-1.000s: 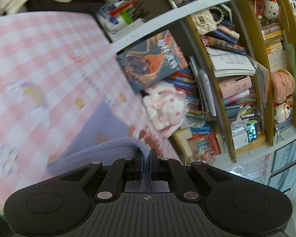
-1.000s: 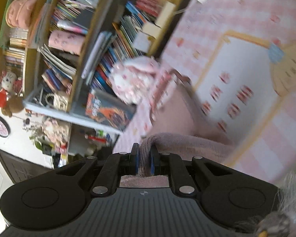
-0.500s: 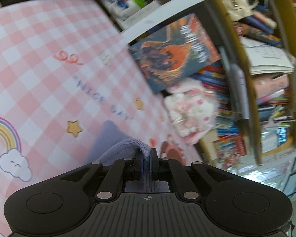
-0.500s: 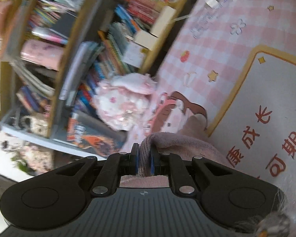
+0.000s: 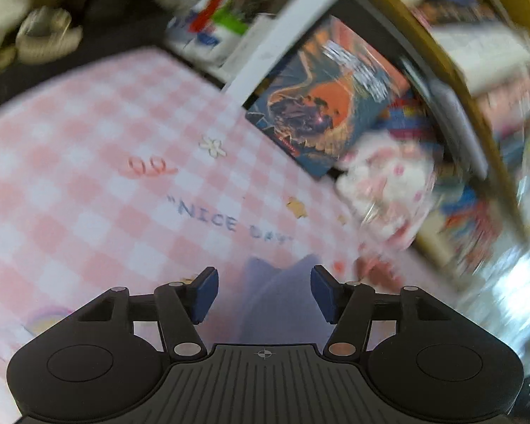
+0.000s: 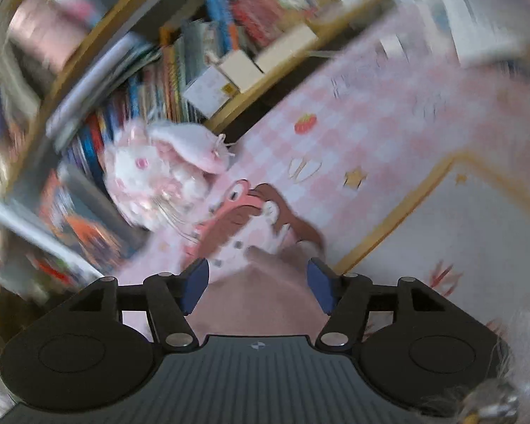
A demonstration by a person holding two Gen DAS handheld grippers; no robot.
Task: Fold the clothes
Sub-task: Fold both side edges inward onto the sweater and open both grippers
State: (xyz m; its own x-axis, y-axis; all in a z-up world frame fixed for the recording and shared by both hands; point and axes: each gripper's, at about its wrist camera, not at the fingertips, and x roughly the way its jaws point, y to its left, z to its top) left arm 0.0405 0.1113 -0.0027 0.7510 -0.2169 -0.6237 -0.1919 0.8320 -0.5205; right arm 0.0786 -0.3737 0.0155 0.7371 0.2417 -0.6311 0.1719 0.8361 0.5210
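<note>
Cloth (image 5: 282, 304) lies loose between both tools, left tool (image 5: 264, 295) and right tool (image 6: 253, 284), jaws just opened apart; pulling back carelessly could snag it and undo the fold.

One legible print
The pink-and-white checked cloth (image 5: 88, 190) carries "NICE DAY" in blue capitals; the orange-and-blue book cover (image 5: 332, 106) bears blurred, unreadable white characters.

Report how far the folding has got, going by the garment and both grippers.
Done: one fold carried over; the garment lies on the checked mat. In hand: left gripper and right gripper have just been opening, pads clear of the cloth between them. Left: any further folds; the whole garment is not visible.
</note>
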